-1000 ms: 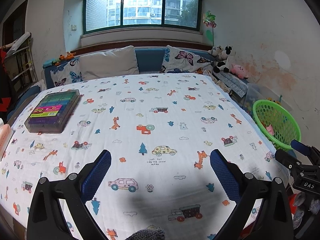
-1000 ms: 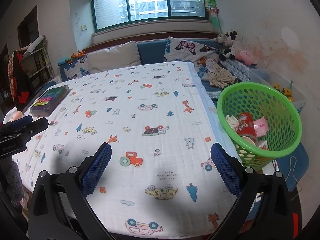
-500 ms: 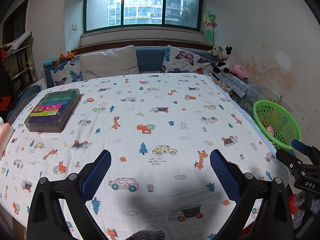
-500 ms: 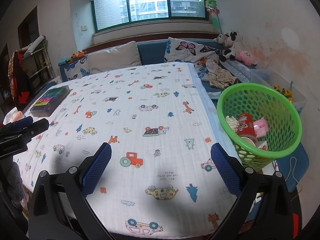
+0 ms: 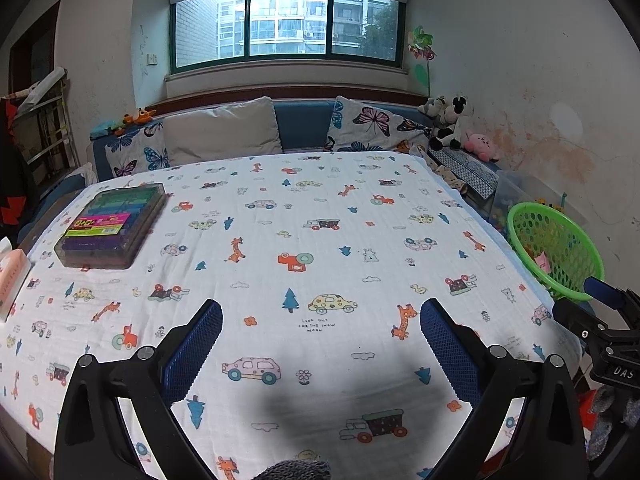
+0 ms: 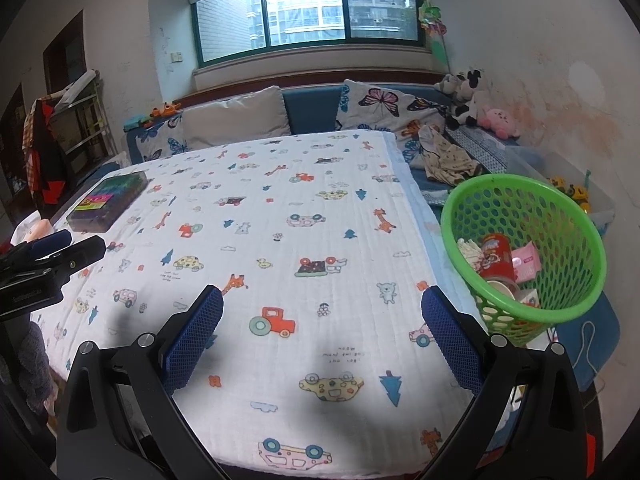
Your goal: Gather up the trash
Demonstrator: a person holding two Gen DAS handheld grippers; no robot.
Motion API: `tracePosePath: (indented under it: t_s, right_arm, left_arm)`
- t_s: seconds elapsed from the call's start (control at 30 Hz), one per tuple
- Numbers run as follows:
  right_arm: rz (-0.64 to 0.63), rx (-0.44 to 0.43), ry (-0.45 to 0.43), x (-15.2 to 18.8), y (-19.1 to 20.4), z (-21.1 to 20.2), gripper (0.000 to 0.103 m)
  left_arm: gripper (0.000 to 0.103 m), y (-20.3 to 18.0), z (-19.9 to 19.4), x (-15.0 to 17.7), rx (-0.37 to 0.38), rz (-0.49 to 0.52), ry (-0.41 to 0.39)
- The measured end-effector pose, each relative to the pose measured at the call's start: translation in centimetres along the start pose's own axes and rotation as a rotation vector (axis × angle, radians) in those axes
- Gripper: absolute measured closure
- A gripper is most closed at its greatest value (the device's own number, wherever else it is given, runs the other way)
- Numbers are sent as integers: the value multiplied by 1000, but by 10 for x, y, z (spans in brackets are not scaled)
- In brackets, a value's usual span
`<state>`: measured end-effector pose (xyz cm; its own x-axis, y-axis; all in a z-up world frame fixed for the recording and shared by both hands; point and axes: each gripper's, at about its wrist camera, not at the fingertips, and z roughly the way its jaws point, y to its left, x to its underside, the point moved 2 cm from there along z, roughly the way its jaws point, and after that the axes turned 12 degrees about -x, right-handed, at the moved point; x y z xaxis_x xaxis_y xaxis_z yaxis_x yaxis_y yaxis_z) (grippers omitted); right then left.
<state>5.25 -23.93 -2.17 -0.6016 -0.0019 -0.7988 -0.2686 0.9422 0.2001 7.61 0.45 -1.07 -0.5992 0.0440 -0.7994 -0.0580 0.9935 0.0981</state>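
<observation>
1. Clearly, both tools are idle: the left gripper [image 5: 320,324] hangs above the near part of the table with its jaws spread wide and nothing between them, only printed cloth showing in the gap.
2. Likewise the right gripper [image 6: 322,312] hovers over the near right part of the tablecloth [image 6: 280,216], jaws wide apart and empty; each tool also shows at the edge of the other's view.
3. The green basket [image 6: 576,216] stands off the table's right edge, lower than the tabletop, probably so that rubbish can be dropped into it from the table side.
4. Inside it lie the collected pieces: a red can [image 6: 496,254], a pink packet [image 6: 526,264], some pale wrappers and a cup-like item near the bottom; what each one is exactly is hard to tell.
5. No loose trash shows on the cloth. A flat clear case of coloured items [image 5: 112,226] rests near the far left corner, and a pinkish pack [image 5: 12,276] lies at the left edge; neither looks discarded, though that is a judgement.
6. Judging from this, the collecting seems finished or nearly so, and the spread jaws fit a rest posture rather than an approach.
</observation>
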Motion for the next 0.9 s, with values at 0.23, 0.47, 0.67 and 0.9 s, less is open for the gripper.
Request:
tracePosePath:
  t_s: [0.23,0.47,0.67,0.9]
  right_arm:
    - [-14,-9,-7,0,4,-1,4]
    - [-22,-12,-14,1,5,-2,4]
    - [-30,-17,-12,2,8,-2,4]
    - [-33,-21,-11,2,10,-1,4]
  left_arm:
    - [7,-1,-7,-1,-12,6,-22]
    - [7,-1,-10,3,-22,5,-29]
    - [7,0,-9,3,-26,0,-32]
    - [7,3,-13,4,-29,-13,-45]
